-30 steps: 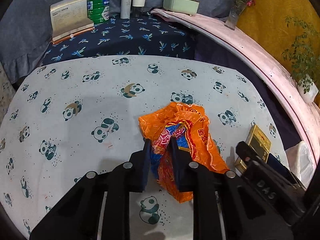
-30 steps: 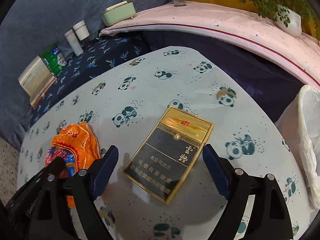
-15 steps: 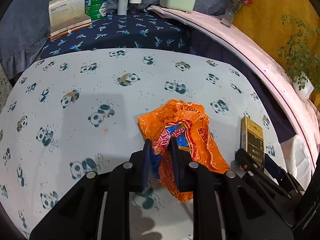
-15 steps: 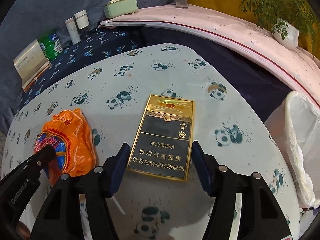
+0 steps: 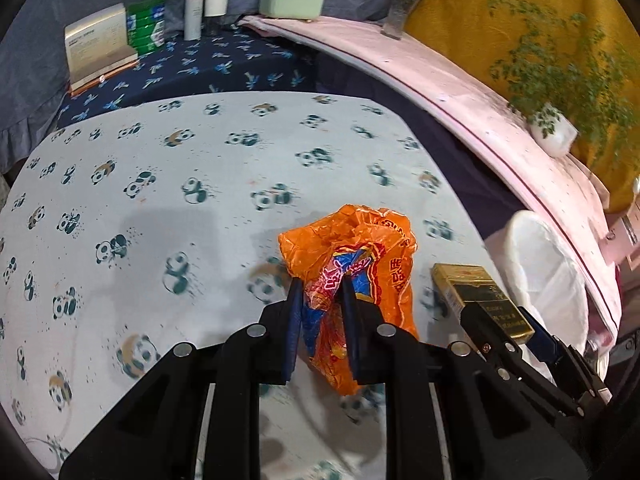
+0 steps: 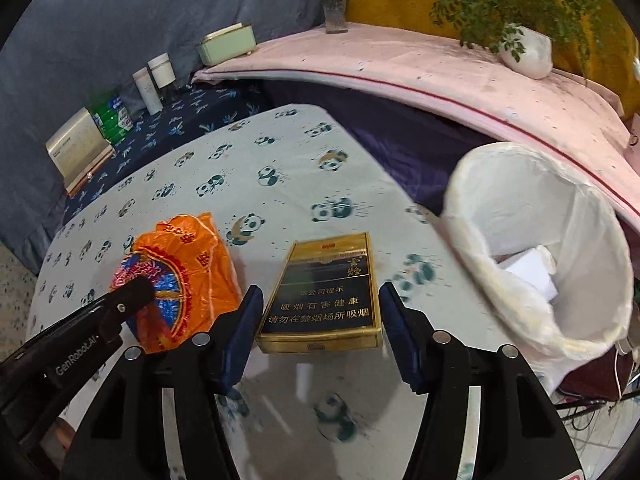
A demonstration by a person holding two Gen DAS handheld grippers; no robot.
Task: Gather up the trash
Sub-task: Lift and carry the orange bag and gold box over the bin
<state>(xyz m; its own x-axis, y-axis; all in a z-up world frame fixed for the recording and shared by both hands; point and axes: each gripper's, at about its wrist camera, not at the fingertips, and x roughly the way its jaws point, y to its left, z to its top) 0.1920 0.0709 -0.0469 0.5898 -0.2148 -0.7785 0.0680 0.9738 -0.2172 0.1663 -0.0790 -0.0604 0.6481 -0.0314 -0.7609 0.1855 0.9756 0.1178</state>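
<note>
- Left gripper [image 5: 322, 286] jaws pinch only a fold of the orange wrapper [image 5: 352, 272]; it could slip free before reaching the bin [image 6: 480, 264].
- Right gripper [image 6: 322, 320] jaws, just narrowed, clamp the cigarette box [image 6: 324, 296] near its end; it might pivot out.

From my left wrist camera, the cigarette pack's [image 5: 480, 300] lower end is hidden behind the right gripper [image 5: 516, 340]. The white-lined bin [image 6: 532, 240] beside the pack runs off the right edge. Panda prints nearest the pack blur. Labels on the green packets [image 5: 146, 24] are too small to read.
</note>
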